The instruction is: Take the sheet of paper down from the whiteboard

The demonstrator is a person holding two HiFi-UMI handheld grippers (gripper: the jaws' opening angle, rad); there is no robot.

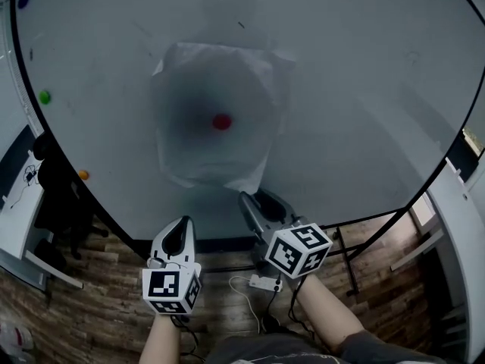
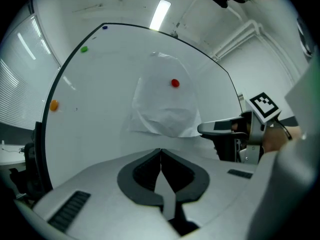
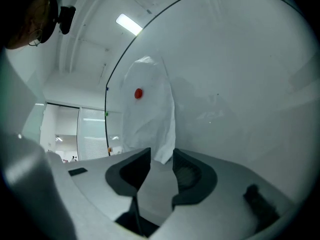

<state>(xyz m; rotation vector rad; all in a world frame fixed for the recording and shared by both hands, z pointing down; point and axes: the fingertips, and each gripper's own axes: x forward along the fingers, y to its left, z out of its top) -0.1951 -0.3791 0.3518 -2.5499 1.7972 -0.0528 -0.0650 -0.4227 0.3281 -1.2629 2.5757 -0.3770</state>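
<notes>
A crumpled white sheet of paper (image 1: 204, 89) hangs on the whiteboard (image 1: 364, 89), pinned near its middle by a red magnet (image 1: 221, 121). My right gripper (image 1: 258, 199) is open just below the sheet's lower right corner. In the right gripper view the paper (image 3: 150, 119) hangs down to the gap of that gripper (image 3: 161, 160), its bottom corner just beyond the tips, with no pad pressing on it. My left gripper (image 1: 178, 224) is shut and empty, lower and to the left, apart from the sheet. Its closed jaws (image 2: 160, 151) point at the paper (image 2: 165, 109) and the magnet (image 2: 175, 83).
Green (image 1: 45, 96), orange (image 1: 83, 175) and dark blue (image 1: 23, 1) magnets sit near the board's left edge. A black chair (image 1: 61, 196) stands at the left. Below the board are its stand legs, a wooden floor and a white power strip (image 1: 265, 283).
</notes>
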